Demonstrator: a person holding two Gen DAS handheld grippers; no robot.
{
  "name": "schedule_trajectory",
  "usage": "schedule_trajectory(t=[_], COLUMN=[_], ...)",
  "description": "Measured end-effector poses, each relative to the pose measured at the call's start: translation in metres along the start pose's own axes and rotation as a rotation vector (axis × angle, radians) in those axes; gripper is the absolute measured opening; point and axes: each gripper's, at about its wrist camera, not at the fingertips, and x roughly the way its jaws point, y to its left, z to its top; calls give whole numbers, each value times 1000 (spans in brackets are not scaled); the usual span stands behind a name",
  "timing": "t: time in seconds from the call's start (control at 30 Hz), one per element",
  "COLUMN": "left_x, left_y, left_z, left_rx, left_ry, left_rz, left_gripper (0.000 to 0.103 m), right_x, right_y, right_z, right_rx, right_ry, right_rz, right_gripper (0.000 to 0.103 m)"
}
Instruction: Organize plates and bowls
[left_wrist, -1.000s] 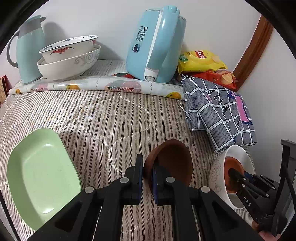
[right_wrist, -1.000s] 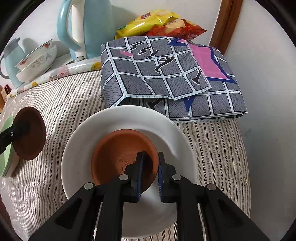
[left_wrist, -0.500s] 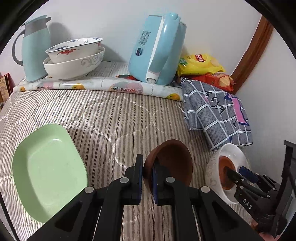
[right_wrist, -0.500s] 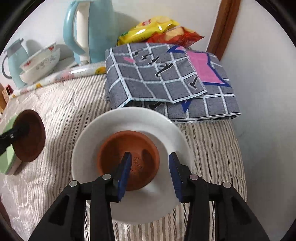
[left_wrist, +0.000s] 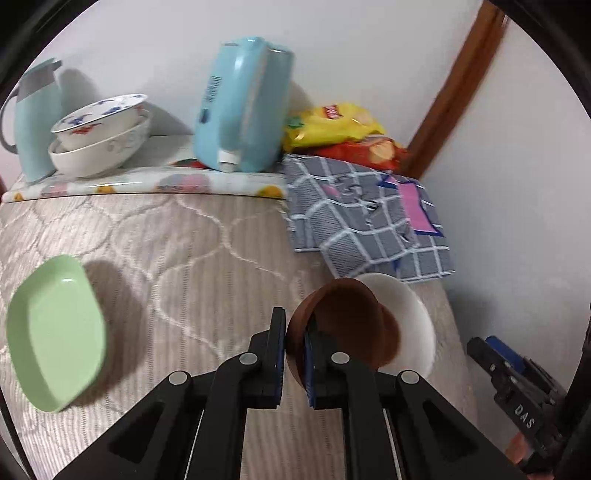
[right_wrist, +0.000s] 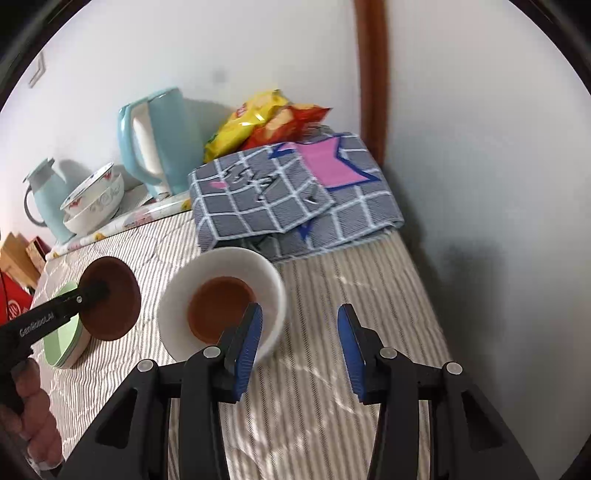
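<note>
At the far left of the left wrist view, a green dish (left_wrist: 55, 338) lies on the striped quilted cover (left_wrist: 192, 251). In the upper left, two patterned bowls (left_wrist: 101, 138) sit nested beside a pale blue jug (left_wrist: 35, 122), with a blue kettle (left_wrist: 243, 107) at upper centre. Low in the middle, the left tool (left_wrist: 294, 341) is closed on the rim of a brown saucer (left_wrist: 343, 325), holding it tilted on edge in front of the white bowl (left_wrist: 410, 314). Right of centre, a folded checked cloth (left_wrist: 365, 218) lies by the wall with snack bags (left_wrist: 343, 133) behind it.

In the right wrist view, the same saucer (right_wrist: 110, 297) shows at mid-left, held above the green dish (right_wrist: 61, 339). Just right of it, the white bowl (right_wrist: 221, 302) rests on the cover with a second brown saucer (right_wrist: 218, 308) lying flat inside. Lower centre, the right tool (right_wrist: 299, 332) is wide open, gripping nothing; its left finger (right_wrist: 247, 339) overlaps the bowl's near rim, whether touching I cannot tell.
</note>
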Motion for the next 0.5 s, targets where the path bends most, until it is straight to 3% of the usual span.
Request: schedule_trajectory(t=[0.5], left_x=[44], left_y=[-42], left_z=[-2], left_rx=[21], left_ry=[68], left_rz=[-27], left_gripper=[9], right_x=[-10], right_y=[-69], right_z=[-28], right_rx=[91], right_ry=[7], right_rz=[-59], right_gripper=[42])
